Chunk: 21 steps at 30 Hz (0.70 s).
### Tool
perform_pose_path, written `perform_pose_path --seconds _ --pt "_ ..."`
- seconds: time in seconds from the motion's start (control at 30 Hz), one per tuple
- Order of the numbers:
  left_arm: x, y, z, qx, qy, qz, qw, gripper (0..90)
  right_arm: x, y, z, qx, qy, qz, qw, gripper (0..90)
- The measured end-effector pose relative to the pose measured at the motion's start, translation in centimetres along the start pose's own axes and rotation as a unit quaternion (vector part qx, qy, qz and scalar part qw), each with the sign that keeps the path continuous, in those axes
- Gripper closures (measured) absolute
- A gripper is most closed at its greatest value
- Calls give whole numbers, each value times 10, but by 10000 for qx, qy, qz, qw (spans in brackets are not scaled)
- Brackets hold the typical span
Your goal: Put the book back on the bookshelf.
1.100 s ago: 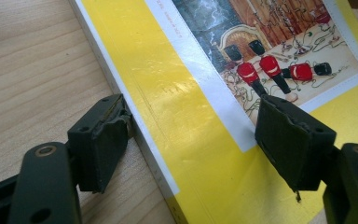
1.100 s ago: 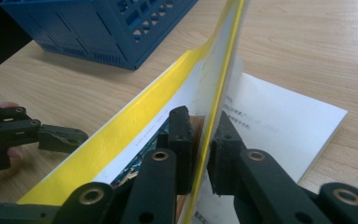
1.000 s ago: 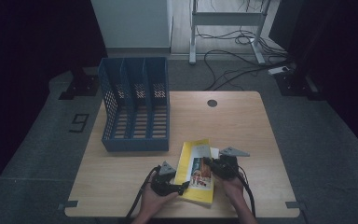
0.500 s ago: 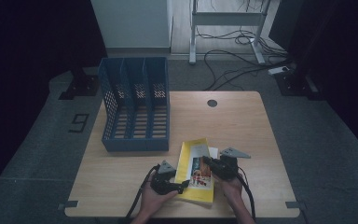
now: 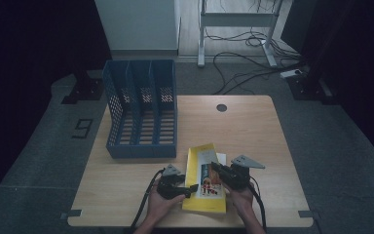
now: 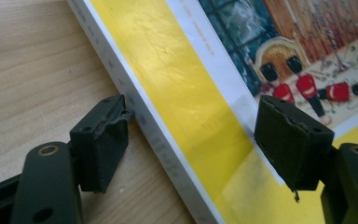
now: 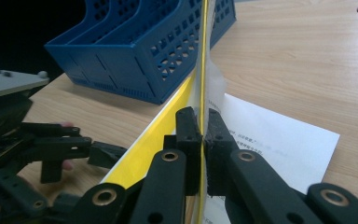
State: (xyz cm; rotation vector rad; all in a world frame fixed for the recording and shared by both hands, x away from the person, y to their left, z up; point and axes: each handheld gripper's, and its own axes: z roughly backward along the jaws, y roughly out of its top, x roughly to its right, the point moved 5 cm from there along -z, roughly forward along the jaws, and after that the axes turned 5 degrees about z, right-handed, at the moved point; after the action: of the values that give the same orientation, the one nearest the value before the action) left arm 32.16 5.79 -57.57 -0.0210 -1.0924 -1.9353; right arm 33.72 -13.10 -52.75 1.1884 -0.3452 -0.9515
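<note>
A thin yellow picture book (image 5: 200, 168) lies near the table's front edge, partly on a white sheet (image 5: 220, 158). My right gripper (image 5: 215, 169) comes in from the book's right side. In the right gripper view its jaws (image 7: 203, 123) are shut on a thin yellow edge of the book (image 7: 140, 154), which stands edge-on and raised above the white sheet (image 7: 270, 135). My left gripper (image 5: 192, 189) sits at the book's left edge. Its jaws (image 6: 198, 140) are open and straddle the white spine and yellow cover (image 6: 186, 93); one pad (image 6: 102, 140) rests by the spine.
A blue three-slot file rack (image 5: 141, 112) stands at the back left of the wooden table (image 5: 253, 136), close behind the book. A round cable hole (image 5: 221, 107) sits at the table's far middle. Dark floor, cables and desk legs lie beyond.
</note>
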Motion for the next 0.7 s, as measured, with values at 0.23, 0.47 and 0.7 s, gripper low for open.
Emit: perform_pose_path --seconds 0.23,0.47,0.7 --pt "-3 8 0 32 -16 -2 10000 261 -7 4 4 87 101 118 9998 866" --pt "-4 11 -1 63 -56 70 9999 257 -10 6 6 123 105 222 9996 866" --pt "-6 15 -4 67 -153 133 9998 243 -10 7 8 195 155 267 9993 866"
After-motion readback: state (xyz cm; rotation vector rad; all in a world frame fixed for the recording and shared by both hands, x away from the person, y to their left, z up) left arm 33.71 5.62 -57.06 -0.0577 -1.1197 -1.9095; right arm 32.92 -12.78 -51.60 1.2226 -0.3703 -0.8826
